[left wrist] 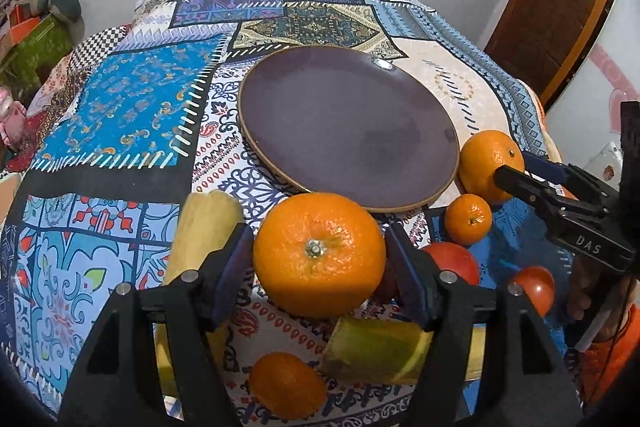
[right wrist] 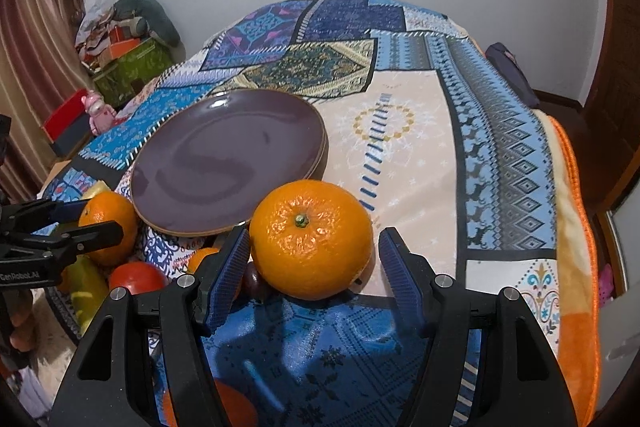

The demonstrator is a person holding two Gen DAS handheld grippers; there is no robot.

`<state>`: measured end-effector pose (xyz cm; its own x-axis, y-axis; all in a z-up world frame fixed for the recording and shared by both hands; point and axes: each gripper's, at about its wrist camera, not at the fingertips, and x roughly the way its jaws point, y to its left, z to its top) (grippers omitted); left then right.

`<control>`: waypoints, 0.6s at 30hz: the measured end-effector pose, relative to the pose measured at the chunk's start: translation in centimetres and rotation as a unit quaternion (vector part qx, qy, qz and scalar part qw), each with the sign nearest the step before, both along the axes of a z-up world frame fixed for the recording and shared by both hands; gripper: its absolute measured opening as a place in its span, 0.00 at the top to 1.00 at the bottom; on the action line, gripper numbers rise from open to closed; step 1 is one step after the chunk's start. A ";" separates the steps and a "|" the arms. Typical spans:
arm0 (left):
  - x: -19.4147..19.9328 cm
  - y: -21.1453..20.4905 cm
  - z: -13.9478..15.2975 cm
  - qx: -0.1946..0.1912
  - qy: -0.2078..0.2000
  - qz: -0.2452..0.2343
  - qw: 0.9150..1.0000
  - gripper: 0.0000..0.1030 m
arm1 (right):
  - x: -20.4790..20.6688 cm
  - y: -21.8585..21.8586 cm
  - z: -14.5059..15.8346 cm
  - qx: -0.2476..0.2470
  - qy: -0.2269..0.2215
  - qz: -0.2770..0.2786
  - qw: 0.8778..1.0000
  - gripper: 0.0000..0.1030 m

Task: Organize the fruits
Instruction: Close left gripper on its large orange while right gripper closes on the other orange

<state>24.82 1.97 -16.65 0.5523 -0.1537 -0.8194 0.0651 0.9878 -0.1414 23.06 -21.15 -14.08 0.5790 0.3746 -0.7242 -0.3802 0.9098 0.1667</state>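
Your left gripper [left wrist: 320,259] stands wide around a large orange [left wrist: 319,254], stem facing the camera; both blue pads sit just beside the peel, and contact is unclear. Your right gripper [right wrist: 310,249] is equally wide around a second large orange [right wrist: 311,238], its left pad at the peel and a visible gap on the right.

The purple plate [left wrist: 348,125] lies just beyond both oranges on the patchwork cloth [left wrist: 120,107] with nothing on it. In the left wrist view, a small orange [left wrist: 468,219] sits right of the plate's near edge, with 2 tomatoes [left wrist: 454,261] nearer you on the right. A pale yellow fruit [left wrist: 202,227] lies left of the left gripper, a green-yellow piece [left wrist: 372,349] and another small orange [left wrist: 286,385] nearer the camera, between the gripper's arms.
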 end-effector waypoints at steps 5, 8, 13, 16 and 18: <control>0.2 -0.4 -0.4 0.014 0.006 -0.004 1.000 0.35 | 0.1 0.4 -0.5 -0.005 0.006 -0.001 1.000 0.35; 0.6 -0.3 -1.0 0.009 0.022 -0.005 1.000 0.34 | 0.3 0.7 -0.8 -0.011 0.013 -0.001 1.000 0.33; 0.2 -0.3 -1.0 0.008 0.012 -0.007 1.000 0.35 | 0.4 0.9 -1.1 -0.017 0.014 -0.002 1.000 0.32; 0.2 -0.4 -0.9 0.008 0.012 -0.007 1.000 0.35 | 0.7 1.3 -1.6 -0.029 0.024 0.000 0.999 0.32; 0.2 -0.4 -0.9 0.007 0.011 -0.007 1.000 0.35 | 0.9 1.0 -1.7 -0.015 0.028 -0.005 0.999 0.33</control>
<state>25.06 1.58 -17.54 0.5324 -0.1487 -0.8333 0.0756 0.9889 -0.1282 23.93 -20.15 -15.77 0.5403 0.3468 -0.7667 -0.3624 0.9182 0.1600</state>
